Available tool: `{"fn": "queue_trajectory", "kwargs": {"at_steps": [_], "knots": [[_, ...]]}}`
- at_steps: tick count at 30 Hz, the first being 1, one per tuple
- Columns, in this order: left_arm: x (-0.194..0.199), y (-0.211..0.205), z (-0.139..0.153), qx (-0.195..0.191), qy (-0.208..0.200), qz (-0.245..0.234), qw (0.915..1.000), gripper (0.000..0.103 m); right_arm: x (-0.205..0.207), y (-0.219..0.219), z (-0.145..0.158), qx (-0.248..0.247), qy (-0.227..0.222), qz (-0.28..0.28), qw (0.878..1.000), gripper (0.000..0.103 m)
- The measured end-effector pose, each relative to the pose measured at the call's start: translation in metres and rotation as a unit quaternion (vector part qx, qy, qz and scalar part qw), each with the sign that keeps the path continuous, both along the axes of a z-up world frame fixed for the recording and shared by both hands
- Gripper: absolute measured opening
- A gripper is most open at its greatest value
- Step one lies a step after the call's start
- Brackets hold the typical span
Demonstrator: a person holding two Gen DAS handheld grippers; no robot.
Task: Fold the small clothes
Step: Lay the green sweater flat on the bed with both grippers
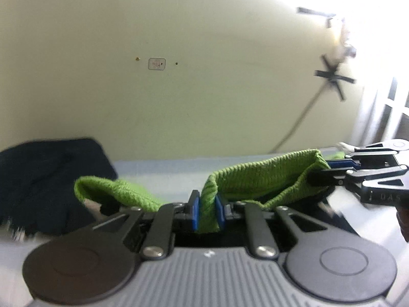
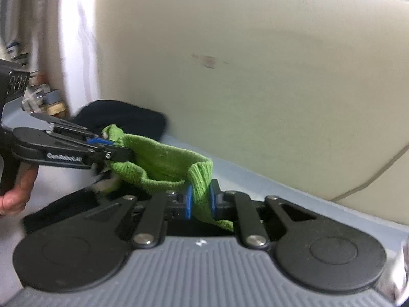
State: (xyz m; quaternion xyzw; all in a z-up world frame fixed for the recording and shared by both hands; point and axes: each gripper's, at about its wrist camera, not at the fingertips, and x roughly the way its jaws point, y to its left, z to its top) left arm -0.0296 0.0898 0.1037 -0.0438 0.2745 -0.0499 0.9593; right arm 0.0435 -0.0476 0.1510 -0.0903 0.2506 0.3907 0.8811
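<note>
A small green knitted garment (image 1: 268,179) hangs stretched between both grippers above the pale blue table (image 1: 153,168). In the left wrist view my left gripper (image 1: 207,211) is shut on one bunched edge of it, the blue pads (image 1: 194,211) pressing the fabric. My right gripper (image 1: 317,171) comes in from the right and pinches the garment's other end. The right wrist view shows the same garment (image 2: 163,158) clamped in my right gripper (image 2: 200,202), with the left gripper (image 2: 120,148) gripping its far end at the left. A loose green flap (image 1: 102,186) droops to the left.
A dark navy garment (image 1: 51,179) (image 2: 122,117) lies heaped on the table by the cream wall (image 1: 204,102). A cable (image 1: 299,122) runs down the wall. A person's hand (image 2: 15,194) holds the left gripper's handle. A curtained window (image 1: 383,107) is at the right.
</note>
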Motion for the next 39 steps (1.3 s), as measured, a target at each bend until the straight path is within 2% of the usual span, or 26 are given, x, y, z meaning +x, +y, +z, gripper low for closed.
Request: {"fn": "queue_trajectory", "kwargs": {"at_steps": [2,6,8,10,11,12,14,15,17,19,20,21,23,25,27,28,29,30,33,36,37,38,39], "knots": [[-0.039,-0.002,-0.008,-0.014,0.001,-0.003,0.9999,0.013,-0.040,-0.001,-0.001,-0.008,-0.017,0.015,1.000,0.016],[-0.086,-0.008,-0.031,-0.028,0.020,0.000,0.9994,0.014,-0.091,0.002,-0.026,-0.023,-0.025,0.035,0.999,0.016],[-0.097,-0.009,-0.045,-0.020,0.040,-0.002,0.9990,0.032,-0.097,0.008,-0.052,-0.049,-0.009,0.040,0.998,0.017],[-0.111,-0.005,-0.055,-0.027,0.058,0.002,0.9979,0.044,-0.103,0.013,-0.076,-0.073,0.017,0.036,0.996,0.023],[-0.119,-0.002,-0.058,-0.036,0.062,0.000,0.9975,0.046,-0.105,0.009,-0.083,-0.071,0.027,0.027,0.997,0.028],[-0.126,0.006,-0.056,-0.044,0.061,-0.001,0.9972,0.048,-0.105,0.004,-0.082,-0.058,0.042,0.021,0.997,0.031],[-0.140,0.020,-0.046,-0.055,0.041,0.010,0.9976,0.063,-0.101,-0.014,-0.068,-0.009,0.067,0.011,0.998,0.034],[-0.146,0.029,-0.039,-0.056,0.028,0.022,0.9978,0.066,-0.101,-0.029,-0.060,0.018,0.070,-0.003,0.997,0.040],[-0.154,0.046,-0.032,-0.055,0.004,0.054,0.9970,0.088,-0.096,-0.051,-0.047,0.057,0.061,-0.049,0.995,0.049],[-0.147,0.067,-0.027,-0.064,-0.007,0.094,0.9934,0.096,-0.083,-0.075,-0.041,0.098,0.070,-0.107,0.987,0.053],[-0.140,0.077,-0.028,-0.076,-0.002,0.109,0.9911,0.098,-0.073,-0.088,-0.041,0.123,0.083,-0.143,0.979,0.060],[-0.131,0.089,-0.031,-0.095,0.006,0.121,0.9881,0.099,-0.075,-0.102,-0.046,0.144,0.095,-0.169,0.970,0.067],[-0.110,0.110,-0.043,-0.127,0.031,0.144,0.9810,0.099,-0.061,-0.117,-0.056,0.178,0.126,-0.204,0.954,0.070],[-0.094,0.127,-0.057,-0.167,0.059,0.155,0.9719,0.099,-0.059,-0.133,-0.066,0.183,0.148,-0.220,0.947,0.070],[-0.078,0.130,-0.070,-0.206,0.079,0.143,0.9649,0.086,-0.058,-0.124,-0.079,0.179,0.162,-0.216,0.946,0.068],[-0.070,0.125,-0.074,-0.215,0.090,0.129,0.9637,0.056,-0.056,-0.121,-0.082,0.173,0.165,-0.211,0.948,0.060],[-0.063,0.118,-0.076,-0.216,0.103,0.116,0.9639,0.035,-0.052,-0.117,-0.082,0.164,0.165,-0.210,0.950,0.013],[-0.060,0.111,-0.075,-0.207,0.114,0.111,0.9655,0.019,-0.056,-0.120,-0.087,0.165,0.161,-0.215,0.949,0.010],[-0.076,0.091,-0.060,-0.145,0.099,0.104,0.9789,0.017,-0.058,-0.133,-0.084,0.164,0.130,-0.249,0.946,0.010],[-0.083,0.087,-0.062,-0.122,0.114,0.109,0.9799,0.017,-0.052,-0.139,-0.103,0.157,0.169,-0.257,0.939,0.011],[-0.081,0.089,-0.069,-0.109,0.128,0.117,0.9789,0.026,-0.051,-0.136,-0.107,0.149,0.174,-0.247,0.941,0.012],[-0.079,0.091,-0.073,-0.107,0.133,0.119,0.9780,0.038,-0.052,-0.134,-0.107,0.151,0.167,-0.243,0.944,0.017],[-0.082,0.092,-0.074,-0.108,0.134,0.126,0.9770,0.042,-0.050,-0.135,-0.103,0.148,0.164,-0.244,0.944,0.023]]}}
